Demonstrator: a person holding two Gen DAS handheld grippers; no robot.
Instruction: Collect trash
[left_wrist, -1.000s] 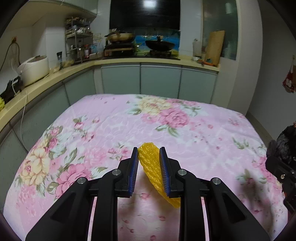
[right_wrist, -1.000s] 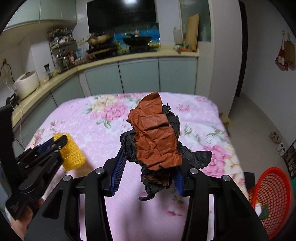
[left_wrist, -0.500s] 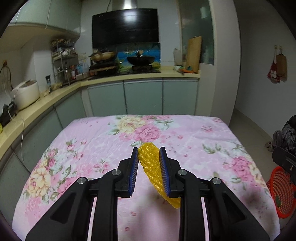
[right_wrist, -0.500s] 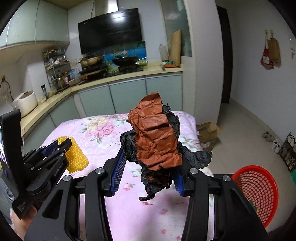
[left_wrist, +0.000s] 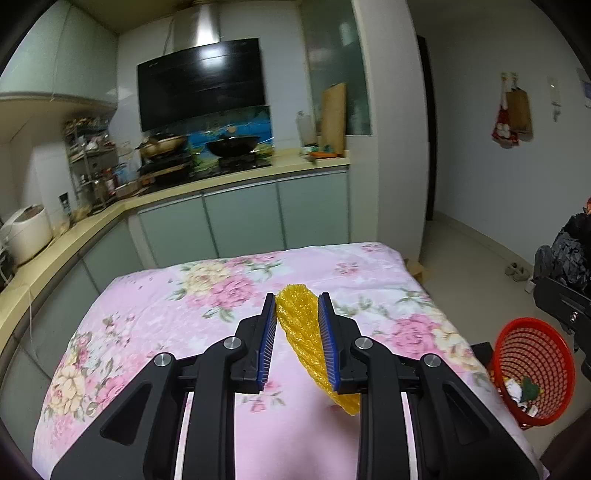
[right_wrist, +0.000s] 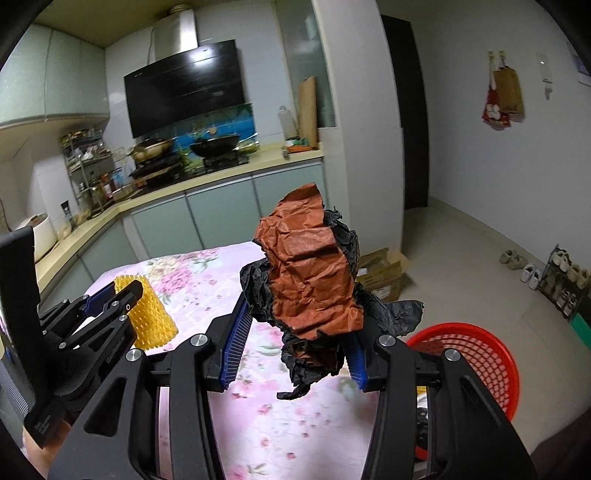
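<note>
Trash is clamped in both grippers: yellow net left, crumpled paper right. Hold your fingers tight until over the red basket.

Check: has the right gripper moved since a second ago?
Yes. The right gripper, shut on crumpled paper, has swung right: the red basket sits nearer the view's centre.

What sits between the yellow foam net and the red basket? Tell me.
In the right wrist view, the crumpled brown and black paper, clamped in the right tool, sits between the yellow foam net and the red basket.
</note>
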